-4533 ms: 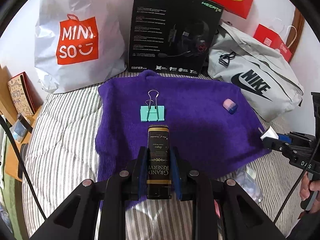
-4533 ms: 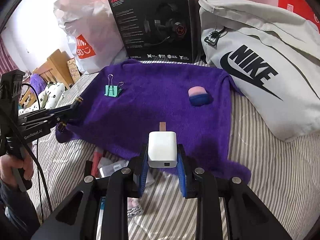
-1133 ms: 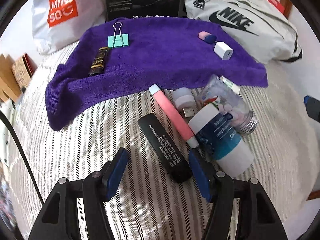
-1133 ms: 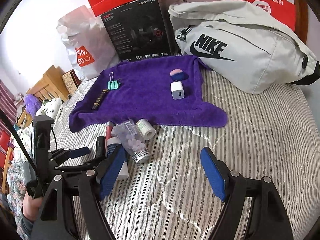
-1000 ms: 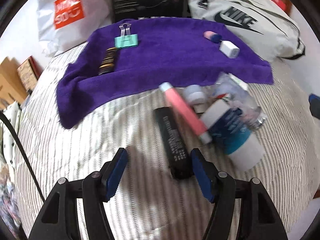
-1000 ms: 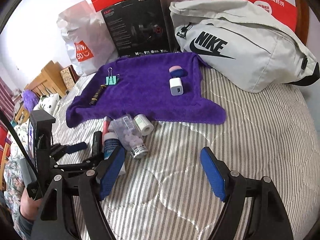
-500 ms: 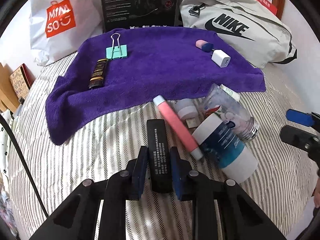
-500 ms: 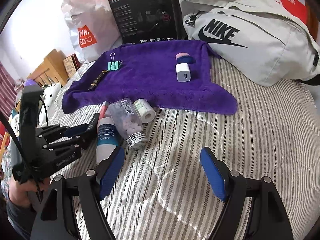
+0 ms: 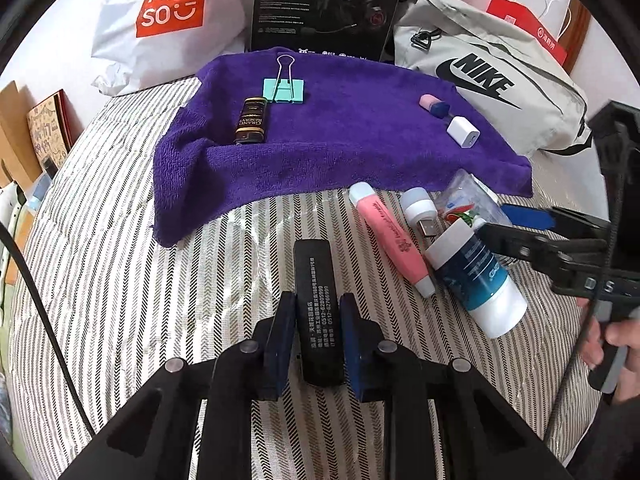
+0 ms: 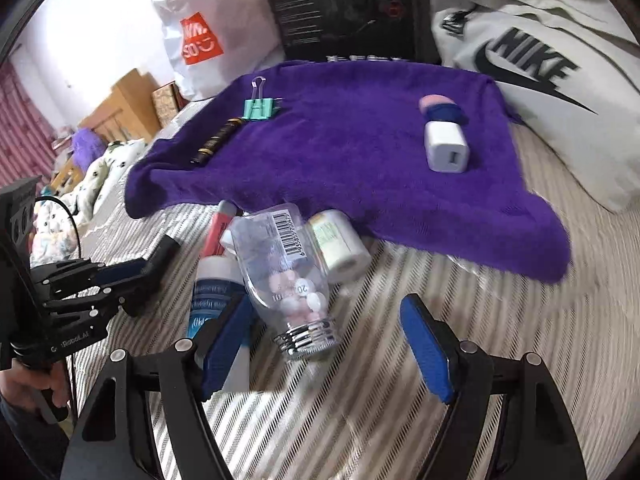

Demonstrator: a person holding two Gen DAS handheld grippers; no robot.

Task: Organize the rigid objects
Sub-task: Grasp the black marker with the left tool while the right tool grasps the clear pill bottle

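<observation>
The left gripper (image 9: pixel 317 340) has its blue pads pressed against both sides of a black bar (image 9: pixel 319 312) printed with white text, which juts forward out of the jaws over the striped bedding (image 9: pixel 120 280). Just to the right of those jaws lie a pink tube (image 9: pixel 390 236), a small white USB stick (image 9: pixel 420 210) and a white and blue bottle (image 9: pixel 476 280), all crowded together. The right gripper (image 10: pixel 328 348) stands wide open with nothing between its pads; a clear jar of pills (image 10: pixel 288 272) lies on its side just ahead, between the jaws but untouched. A white roll (image 10: pixel 340 246) rests just beyond the jar on its right.

Farther ahead of both jaws spreads a purple towel (image 9: pixel 340 140). On it sit a teal binder clip (image 9: pixel 284 88), a dark gold-lettered box (image 9: pixel 251 120), a pink and blue eraser (image 9: pixel 434 105) and a white charger (image 9: pixel 463 131).

About a second earlier the left jaws were open around the bar; half a second ago they had closed on it, and they stay closed. The right gripper has come nearer to the jar, and its view is blurred.

Behind the towel stand a white Miniso bag (image 9: pixel 168 12), a black headset box (image 9: pixel 328 4) and a grey Nike bag (image 9: pixel 488 76). Wooden furniture (image 10: pixel 120 112) shows far to the left.
</observation>
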